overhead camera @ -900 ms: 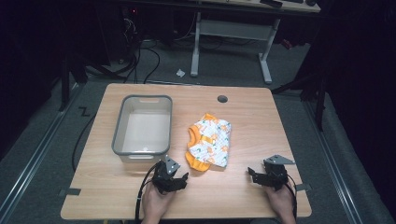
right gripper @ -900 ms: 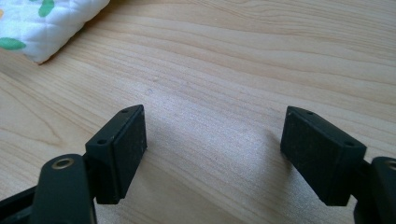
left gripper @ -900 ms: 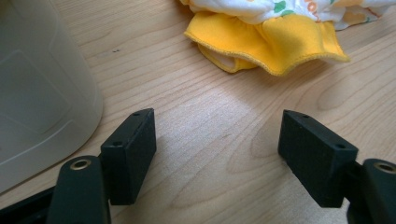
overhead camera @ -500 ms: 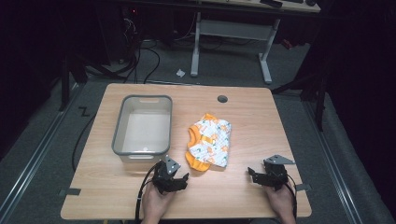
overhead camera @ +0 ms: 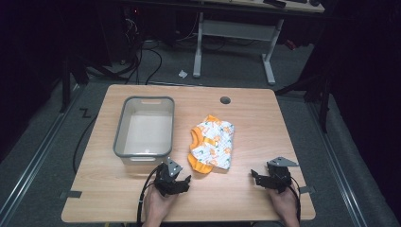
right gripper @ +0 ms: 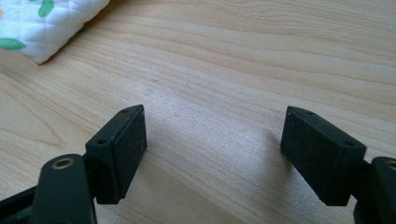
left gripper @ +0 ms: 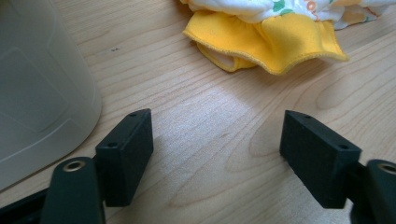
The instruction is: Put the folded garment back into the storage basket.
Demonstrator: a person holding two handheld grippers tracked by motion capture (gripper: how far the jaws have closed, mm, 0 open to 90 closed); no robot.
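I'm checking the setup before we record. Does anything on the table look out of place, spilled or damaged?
Nothing stands out. The grey bin sits upright and looks empty, the orange-trimmed cloth lies loosely folded beside it, not touching it, and the left gripper and right gripper rest open near the table's front edge.

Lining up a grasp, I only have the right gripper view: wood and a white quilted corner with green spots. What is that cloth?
Observer: A folded garment, white with an orange print, lying mid-table beside a grey bin.
Operator: Any other colour on it?
Observer: Yes, a yellow-orange ruffled hem on its near edge, straight ahead of the left gripper.
Operator: Left gripper holding anything?
Observer: No. Its jaws stand apart over bare wood, with the bin wall close on one side.
Operator: And where is my right gripper?
Observer: The right gripper is near the table's front edge, apart from the garment.
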